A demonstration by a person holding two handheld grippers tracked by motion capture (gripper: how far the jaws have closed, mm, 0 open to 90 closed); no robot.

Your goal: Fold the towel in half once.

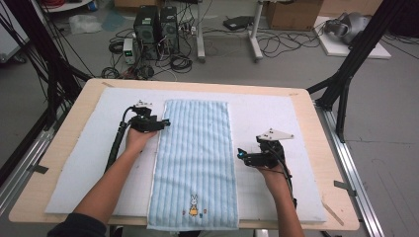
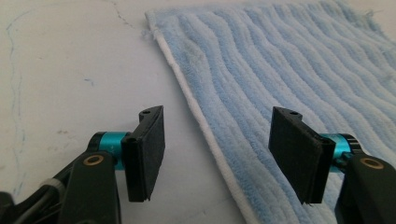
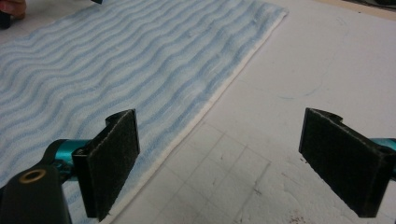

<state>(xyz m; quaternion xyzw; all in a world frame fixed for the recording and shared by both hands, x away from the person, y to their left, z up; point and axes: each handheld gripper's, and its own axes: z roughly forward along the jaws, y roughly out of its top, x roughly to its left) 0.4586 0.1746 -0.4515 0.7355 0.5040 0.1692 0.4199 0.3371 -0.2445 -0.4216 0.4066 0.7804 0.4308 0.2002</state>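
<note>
a light blue towel (image 1: 195, 158) lies flat and lengthwise on a white mat (image 1: 276, 128) that covers the wooden worktop (image 1: 326, 148). seen from above, the towel runs from 12 o'clock at the far end to 6 o'clock, where its near end hangs a little over the worktop's edge. that high view also shows a small rabbit picture (image 1: 193, 205) stitched near the 6 o'clock end, which neither tool camera catches.

the left tool (image 1: 165, 122) sits at about 10 o'clock of the towel, its tips right at the towel's left edge near the far corner. the left gripper view gives what the high view cannot: the white hem (image 2: 205, 130) runs up between the two black pads (image 2: 147, 154), one pad over bare mat, the other over the blue ribbed cloth, with a clear gap on both sides and nothing pinched. the jaws stand half wide.

the right tool (image 1: 240, 154) is at about 3 o'clock of the towel, just beside its right edge. in the right gripper view its jaws stand wide, the left pad (image 3: 114, 163) above the towel's hem, the right one over bare mat with faint pencil grid lines (image 3: 224, 163); nothing is held. at 11 o'clock in that view a bit of the other hand (image 3: 11, 7) shows across the towel.
</note>
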